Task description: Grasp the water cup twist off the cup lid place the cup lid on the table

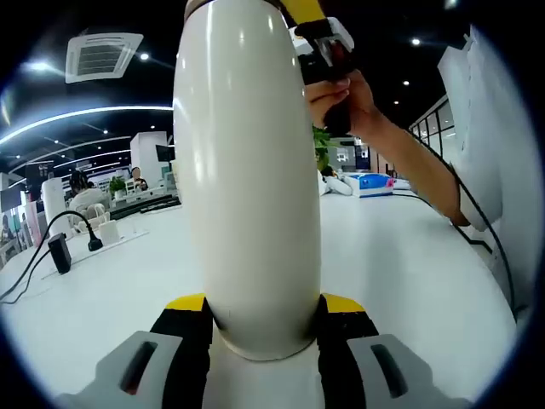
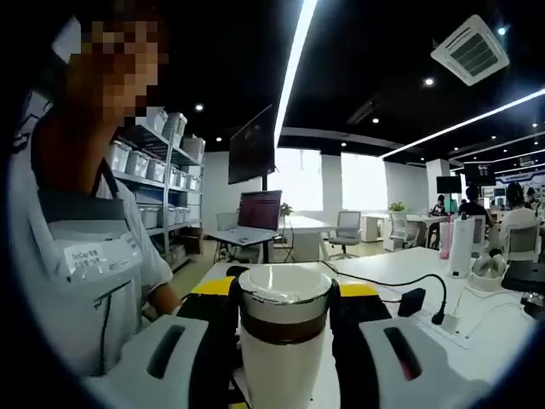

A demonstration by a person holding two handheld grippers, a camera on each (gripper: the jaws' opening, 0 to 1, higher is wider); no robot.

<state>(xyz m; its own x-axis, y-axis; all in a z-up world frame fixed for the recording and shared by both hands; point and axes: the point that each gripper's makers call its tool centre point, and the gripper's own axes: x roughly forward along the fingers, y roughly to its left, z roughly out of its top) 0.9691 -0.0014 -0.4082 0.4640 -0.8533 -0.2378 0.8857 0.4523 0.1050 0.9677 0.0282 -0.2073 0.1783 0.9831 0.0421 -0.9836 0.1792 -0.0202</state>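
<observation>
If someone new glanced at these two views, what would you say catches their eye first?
The tall cream water cup looms up the middle of the left gripper view, its base clamped between the left gripper jaws above a white table. In the right gripper view, the right gripper jaws close around the cup lid, with a person's white shirt close on the left.

The right gripper has its jaws closed on the cup lid atop the cream water cup. A person in a white top stands close on the left, and a white table stretches off behind.
</observation>
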